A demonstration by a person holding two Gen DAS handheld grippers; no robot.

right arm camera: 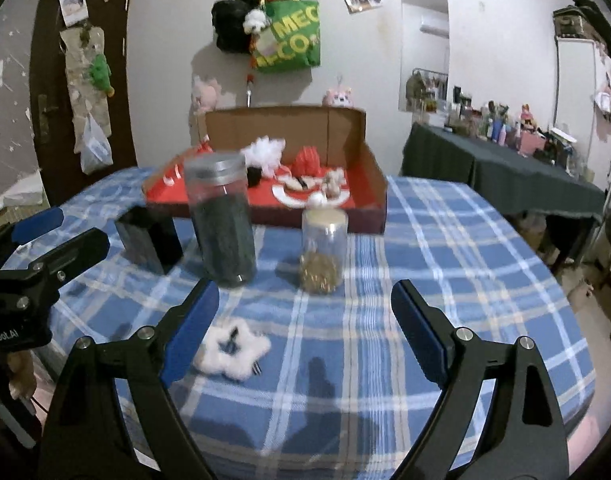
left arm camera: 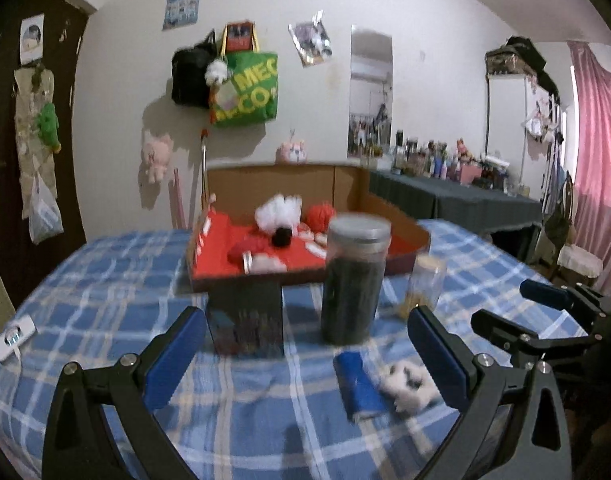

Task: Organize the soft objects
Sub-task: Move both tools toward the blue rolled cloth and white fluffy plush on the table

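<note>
A white fluffy star-shaped soft toy [right arm camera: 232, 347] lies on the blue plaid tablecloth, just inside my right gripper's left finger. It also shows in the left wrist view [left arm camera: 407, 386], beside a blue roll [left arm camera: 359, 384]. My right gripper [right arm camera: 305, 322] is open and empty above the cloth. My left gripper [left arm camera: 307, 346] is open and empty. A cardboard box with a red lining [right arm camera: 369, 184] at the back holds white, red and black pompoms [right arm camera: 265, 152]; it also shows in the left wrist view [left arm camera: 221, 252].
A tall jar with a dark filling [right arm camera: 221, 224] and a small jar with a golden filling [right arm camera: 323, 248] stand before the box. A black box [right arm camera: 147, 240] stands to the left. A white device [left arm camera: 13, 336] lies near the table's left edge.
</note>
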